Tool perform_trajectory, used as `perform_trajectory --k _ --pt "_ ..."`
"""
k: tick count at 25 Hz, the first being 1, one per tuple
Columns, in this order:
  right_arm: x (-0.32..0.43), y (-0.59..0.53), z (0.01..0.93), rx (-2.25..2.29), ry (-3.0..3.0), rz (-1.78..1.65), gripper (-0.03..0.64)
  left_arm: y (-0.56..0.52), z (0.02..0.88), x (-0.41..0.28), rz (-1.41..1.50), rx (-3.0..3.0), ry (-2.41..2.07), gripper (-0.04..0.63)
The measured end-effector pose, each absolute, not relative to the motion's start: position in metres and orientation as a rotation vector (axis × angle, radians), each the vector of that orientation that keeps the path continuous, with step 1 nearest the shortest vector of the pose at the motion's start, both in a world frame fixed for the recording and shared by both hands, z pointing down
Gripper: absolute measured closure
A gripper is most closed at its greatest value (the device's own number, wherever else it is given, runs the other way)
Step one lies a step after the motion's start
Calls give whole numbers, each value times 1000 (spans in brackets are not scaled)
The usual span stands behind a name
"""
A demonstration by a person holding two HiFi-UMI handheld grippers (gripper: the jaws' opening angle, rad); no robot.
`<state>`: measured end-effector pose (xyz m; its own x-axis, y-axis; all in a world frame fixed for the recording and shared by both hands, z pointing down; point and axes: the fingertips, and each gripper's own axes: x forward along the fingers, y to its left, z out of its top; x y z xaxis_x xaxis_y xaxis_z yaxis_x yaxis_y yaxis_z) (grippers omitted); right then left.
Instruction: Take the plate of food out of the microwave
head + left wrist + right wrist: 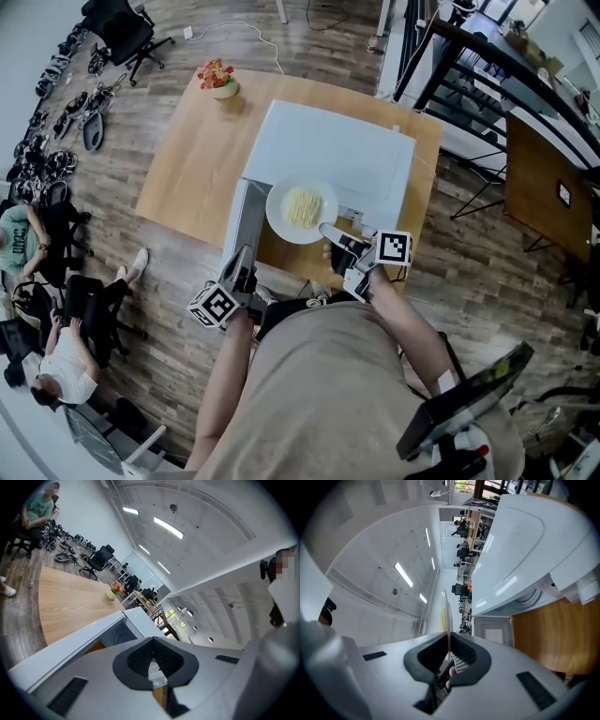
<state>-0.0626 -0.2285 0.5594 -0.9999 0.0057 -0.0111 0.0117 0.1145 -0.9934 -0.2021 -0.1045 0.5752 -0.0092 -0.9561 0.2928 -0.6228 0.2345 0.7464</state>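
A white plate [281,217] with pale yellow noodles [303,206] hangs in front of the white microwave [328,150], above the table's near edge. My right gripper [330,232] is shut on the plate's near rim. In the right gripper view the plate [447,613] shows edge-on between the pads, with the microwave [525,541] to the right. The microwave door [239,220] stands open on the left. My left gripper [246,261] sits at the door's near end. In its own view the left gripper [152,654] is shut with nothing seen between the pads, beside the door's edge [70,644].
The microwave stands on a wooden table [187,169] with a small flower pot [221,82] at its far corner. People sit at the left [56,356] near office chairs and gear on the floor [47,141]. A dark desk [544,187] stands at the right.
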Motion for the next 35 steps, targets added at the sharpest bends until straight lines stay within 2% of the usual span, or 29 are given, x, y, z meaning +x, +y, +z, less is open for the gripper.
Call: perform_trajectory --k 18,35 --pt "-60 -231 552 -36 2404 -2020 598 -117 578 -212 -523 1492 -1665 591" --pt "-55 -187 661 -196 2527 -2303 598 -105 623 -202 -304 1502 -1678 591"
